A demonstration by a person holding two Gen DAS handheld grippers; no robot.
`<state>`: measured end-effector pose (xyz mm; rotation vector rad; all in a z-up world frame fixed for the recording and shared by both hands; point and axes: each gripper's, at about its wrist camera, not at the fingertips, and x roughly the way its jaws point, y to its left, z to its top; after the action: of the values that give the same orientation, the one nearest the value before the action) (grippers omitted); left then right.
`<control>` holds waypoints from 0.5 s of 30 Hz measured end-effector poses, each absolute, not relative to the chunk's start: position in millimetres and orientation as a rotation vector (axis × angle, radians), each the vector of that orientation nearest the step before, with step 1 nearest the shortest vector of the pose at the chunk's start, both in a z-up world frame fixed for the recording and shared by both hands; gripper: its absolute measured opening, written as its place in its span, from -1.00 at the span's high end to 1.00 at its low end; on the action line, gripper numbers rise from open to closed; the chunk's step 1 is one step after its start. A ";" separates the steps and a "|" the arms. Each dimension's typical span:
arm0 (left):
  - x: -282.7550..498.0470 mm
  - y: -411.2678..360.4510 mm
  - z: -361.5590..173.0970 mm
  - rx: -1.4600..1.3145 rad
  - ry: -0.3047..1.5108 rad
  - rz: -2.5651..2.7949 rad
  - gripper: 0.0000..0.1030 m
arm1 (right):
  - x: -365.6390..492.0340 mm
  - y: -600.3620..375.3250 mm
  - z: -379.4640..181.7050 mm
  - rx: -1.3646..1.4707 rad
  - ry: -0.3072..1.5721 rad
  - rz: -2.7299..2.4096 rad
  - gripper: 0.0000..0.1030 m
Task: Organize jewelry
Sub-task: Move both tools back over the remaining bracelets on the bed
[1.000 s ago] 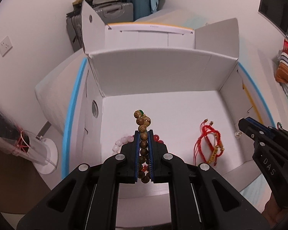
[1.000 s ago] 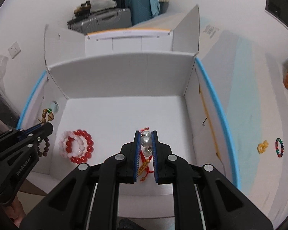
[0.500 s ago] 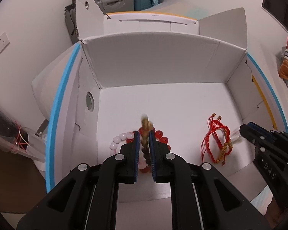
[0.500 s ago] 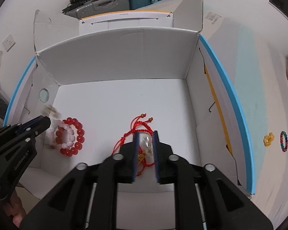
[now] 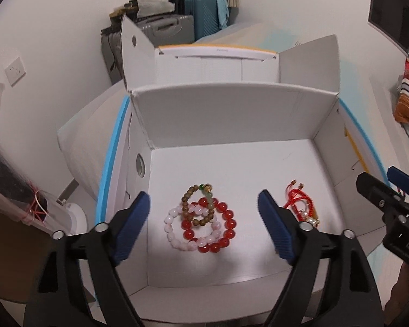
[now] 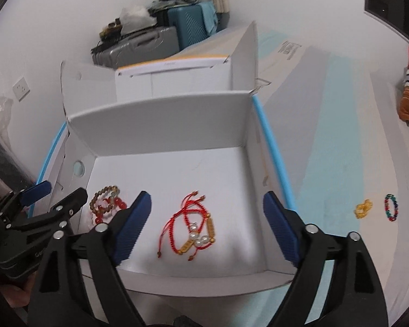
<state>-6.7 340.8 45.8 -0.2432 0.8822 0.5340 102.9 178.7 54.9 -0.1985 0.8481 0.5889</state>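
Your left claw (image 5: 204, 222) gapes empty above three stacked bracelets: brown wooden bead bracelet (image 5: 197, 204) atop pink (image 5: 174, 234) and red (image 5: 226, 229) ones, grouped inside the white cardboard box (image 5: 231, 114). Your right claw (image 6: 207, 220), likewise spread, hovers over the red cord bracelets with pearls (image 6: 193, 226). Outside lie two pieces: yellow charm (image 6: 363, 208), multicoloured bead ring (image 6: 391, 207)

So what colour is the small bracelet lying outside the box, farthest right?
Multicoloured bracelet: red, green, blue beads; right wrist view.
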 end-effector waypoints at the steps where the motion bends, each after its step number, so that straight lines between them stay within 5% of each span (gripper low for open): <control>1: -6.9 336.9 49.8 -0.240 0.869 0.528 -0.69 | 103.3 174.4 58.0 -0.194 0.842 0.587 -0.67; 7: 0.4 306.8 70.7 -0.207 0.814 0.495 -0.89 | 111.4 140.2 74.5 -0.167 0.800 0.549 -0.84; 15: 25.3 256.4 86.4 -0.161 0.789 0.430 -0.89 | 134.7 80.7 89.0 -0.132 0.778 0.465 -0.85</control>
<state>25.3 256.4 86.4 -0.1606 0.7886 0.4303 134.7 80.7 89.0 -0.1317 0.7776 0.4650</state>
